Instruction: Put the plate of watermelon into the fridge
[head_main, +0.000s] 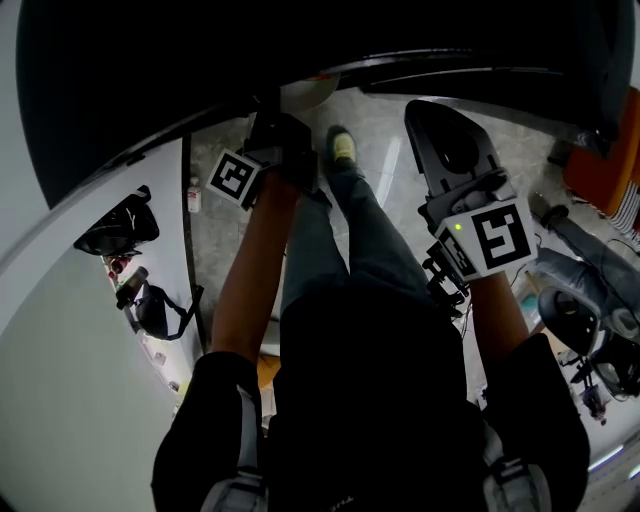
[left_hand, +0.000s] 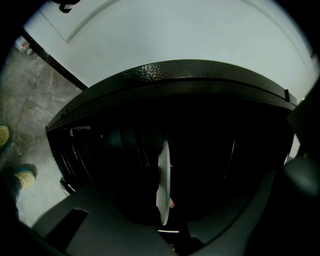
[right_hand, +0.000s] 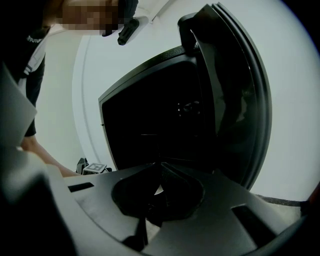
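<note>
Head view: my left claw (head_main: 290, 125) reaches up to the black fridge (head_main: 200, 60), with the white plate (head_main: 308, 90) at its tip. My right claw (head_main: 440, 125) hangs beside it above the floor (head_main: 385, 150).
Left gripper view: my jaws clamp the plate's rim. The plate shows edge-on against the fridge's dark inside, with a pink bit of watermelon (left_hand: 171, 202) beside it.
Right gripper view: my jaws are pressed together on nothing, facing the open fridge.

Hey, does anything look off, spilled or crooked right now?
Nothing stands out. The left tool holds the plate by its rim at the open fridge; no spill shows. The right tool is shut and empty. The fridge interior is too dark to judge.
</note>
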